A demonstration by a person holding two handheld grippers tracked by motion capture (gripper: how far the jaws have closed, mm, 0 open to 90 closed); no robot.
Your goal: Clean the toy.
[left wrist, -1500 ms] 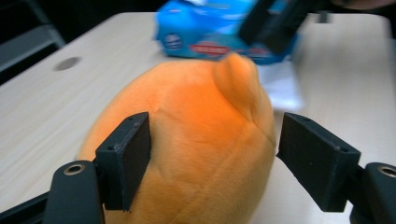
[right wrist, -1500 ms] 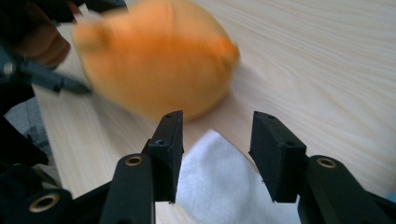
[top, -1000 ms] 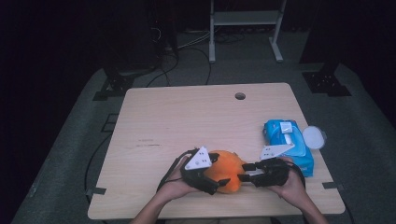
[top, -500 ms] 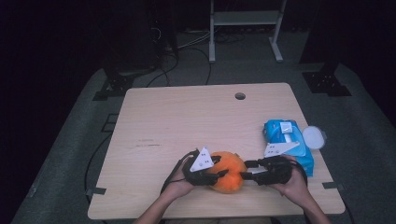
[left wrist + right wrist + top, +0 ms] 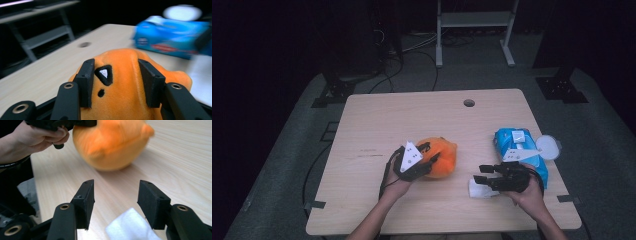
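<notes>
An orange plush toy (image 5: 442,157) with a small black-and-white eye rests on the wooden table (image 5: 412,115). My left gripper (image 5: 428,155) comes at it from the left and is shut on it, and its two pads (image 5: 86,81) press into the soft body (image 5: 125,85). My right gripper (image 5: 477,181) is a hand's width to the right and points at the toy (image 5: 110,145). Its jaws have just been opening and stand open. A white tissue (image 5: 130,227) lies on the table under them, untouched by the pads (image 5: 152,202).
A blue wipes pack (image 5: 522,150) with a round white lid (image 5: 548,147) lies at the table's right edge, behind my right hand. A small hole (image 5: 469,103) sits near the far edge. Beyond the table are a metal stand and cables on a dark floor.
Both grippers were at the toy in front of the person. The left gripper has closed on it and carried it left. The right gripper now stands apart over a white tissue.
</notes>
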